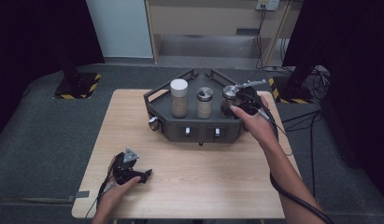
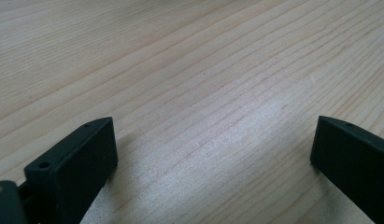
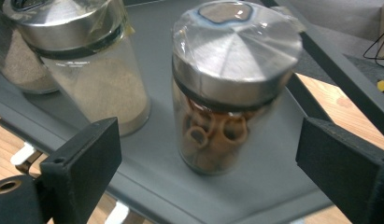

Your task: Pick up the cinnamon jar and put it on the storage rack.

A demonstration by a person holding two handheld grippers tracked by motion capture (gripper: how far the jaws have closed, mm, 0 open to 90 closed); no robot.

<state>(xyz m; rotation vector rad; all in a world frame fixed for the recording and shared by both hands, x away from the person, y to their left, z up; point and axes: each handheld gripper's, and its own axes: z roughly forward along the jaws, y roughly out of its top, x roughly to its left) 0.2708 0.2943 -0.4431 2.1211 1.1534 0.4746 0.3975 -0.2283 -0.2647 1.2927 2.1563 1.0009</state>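
right hand-held gripper (image 1: pixel 236 99) is lined up on the jar of curled sticks (image 3: pixel 227 93), jaws wide apart either side of it, not touching yet. the jar stands upright at the right end of the dark grey tray (image 1: pixel 157 95), steel lid under clear wrap. so my read: approach is done, closing and lifting are still to do. two other jars share the tray: a powder shaker (image 1: pixel 204 102) in the middle with a steel cap, and a white-lidded jar (image 1: pixel 179 98) on the left, each a little apart from its neighbour. left hand-held gripper (image 1: pixel 145 175) rests low on the worktop (image 1: pixel 203 186) near the front left, jaws apart, nothing between them. worktop is pale wood with visible grain. around it is grey carpet, black stands with yellow-black hazard tape at their feet, and cables trailing on the right.
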